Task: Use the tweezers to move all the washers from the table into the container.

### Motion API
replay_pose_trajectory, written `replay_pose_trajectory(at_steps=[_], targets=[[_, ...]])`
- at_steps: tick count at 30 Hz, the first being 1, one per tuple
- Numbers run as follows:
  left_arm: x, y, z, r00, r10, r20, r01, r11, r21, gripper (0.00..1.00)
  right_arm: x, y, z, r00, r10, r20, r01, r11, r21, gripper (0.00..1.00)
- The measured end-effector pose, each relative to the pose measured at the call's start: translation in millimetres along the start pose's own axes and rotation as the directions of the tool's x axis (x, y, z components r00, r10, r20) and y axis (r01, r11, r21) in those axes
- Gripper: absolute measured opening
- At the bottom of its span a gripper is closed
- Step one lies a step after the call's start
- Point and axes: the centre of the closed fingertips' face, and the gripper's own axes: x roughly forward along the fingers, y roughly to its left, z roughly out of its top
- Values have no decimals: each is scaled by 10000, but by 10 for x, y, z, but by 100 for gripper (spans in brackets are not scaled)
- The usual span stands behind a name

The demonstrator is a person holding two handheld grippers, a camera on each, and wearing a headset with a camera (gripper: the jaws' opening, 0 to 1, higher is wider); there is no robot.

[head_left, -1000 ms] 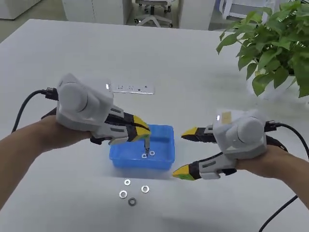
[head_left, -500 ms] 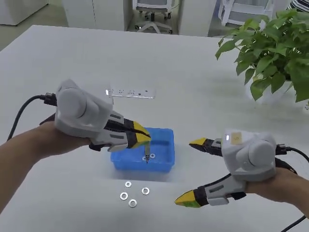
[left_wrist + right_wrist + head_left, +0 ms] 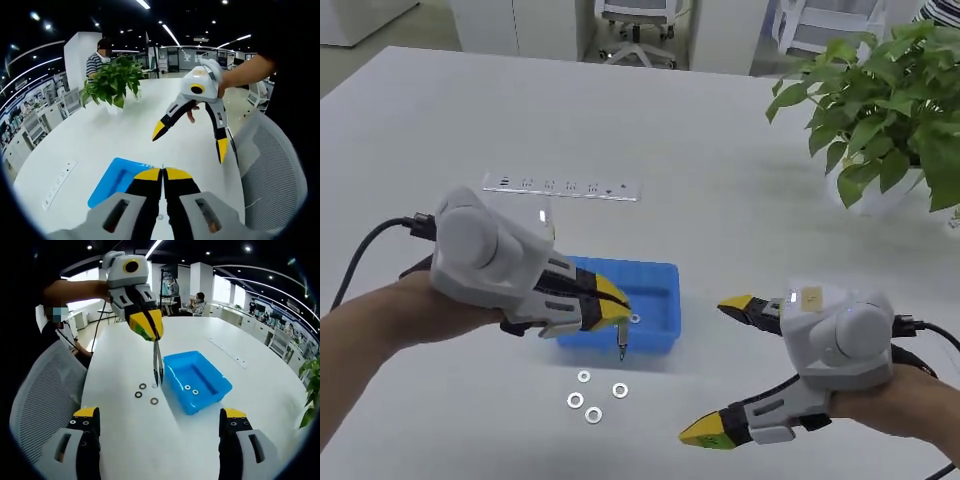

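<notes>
My left gripper (image 3: 612,303) is shut on thin metal tweezers (image 3: 622,343), which point down at the table just in front of the blue container (image 3: 660,280). Their tips (image 3: 158,381) hang beside the container's near wall; I cannot tell whether they hold anything. Several washers (image 3: 593,395) lie loose on the white table in front of the container, also seen as washers (image 3: 144,393) beside the tips. Two washers (image 3: 191,389) rest inside the container (image 3: 210,395). My right gripper (image 3: 720,368) stands open and empty to the right of the container.
A white power strip (image 3: 560,186) lies behind the container. A potted plant (image 3: 885,110) stands at the back right of the table. Office chairs (image 3: 635,20) stand beyond the far edge. A mesh chair (image 3: 40,395) and seated people are nearby.
My left gripper has drawn the tweezers back toward me, from inside the container to the table in front of it. My right gripper has sunk a little lower and nearer to me.
</notes>
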Motion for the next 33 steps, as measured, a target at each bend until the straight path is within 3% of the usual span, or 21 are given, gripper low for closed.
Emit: replay_pose_trajectory(at_steps=[33], targets=[[237, -187, -354, 9977, -623, -258, 612, 9973, -402, 5, 54, 124, -232, 9991, 253, -353, -239, 9989, 396, 98]])
